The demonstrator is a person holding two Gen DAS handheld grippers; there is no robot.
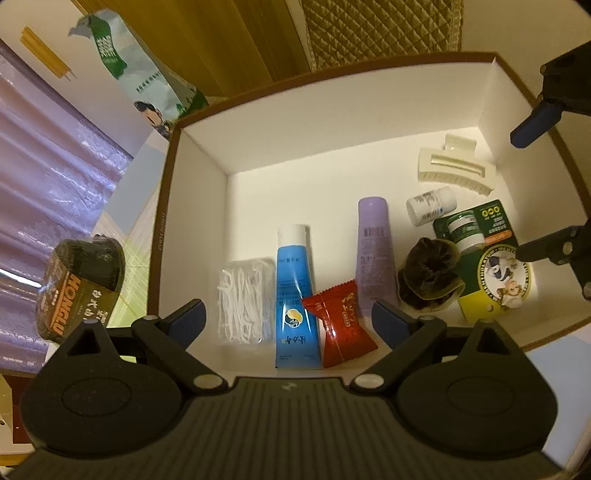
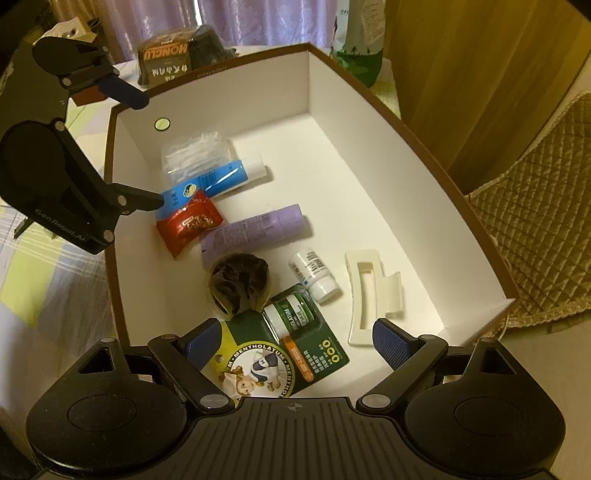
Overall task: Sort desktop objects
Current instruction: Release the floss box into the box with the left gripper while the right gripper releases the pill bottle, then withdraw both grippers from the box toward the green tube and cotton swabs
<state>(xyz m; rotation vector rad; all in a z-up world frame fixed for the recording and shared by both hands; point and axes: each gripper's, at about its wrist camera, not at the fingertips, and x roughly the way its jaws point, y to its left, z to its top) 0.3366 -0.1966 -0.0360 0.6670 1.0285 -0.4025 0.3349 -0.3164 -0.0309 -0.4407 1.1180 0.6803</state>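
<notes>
A large open box (image 1: 192, 177) with white inner walls and a brown rim sits on a table, and both handheld grippers hover over it with their jaws spread wide and nothing held. The left gripper (image 1: 288, 319) hangs above one end of the box, where a clear packet of white floss picks (image 1: 242, 301) lies flat beside a blue tube with a white cap (image 1: 295, 291). A red candy wrapper (image 1: 341, 323) rests partly on the lower end of that tube. Next along lies a lilac tube (image 1: 373, 245), then a dark brown scrunchie (image 1: 428, 275) touching a green and yellow Mentholatum blister card (image 1: 495, 273). A small white bottle (image 1: 430, 206) lies on its side near the card, and a cream hair claw clip (image 1: 456, 170) rests towards the far corner. The right gripper (image 2: 299, 341) hovers above the Mentholatum card at the opposite end. Outside the box, a dark packet printed HONGLU (image 1: 79, 288) sits just beside its wall, and a tall green and white bag (image 1: 140, 74) stands beyond the corner. A quilted chair back (image 1: 380, 29) and purple curtains (image 1: 48, 155) fill the background.
</notes>
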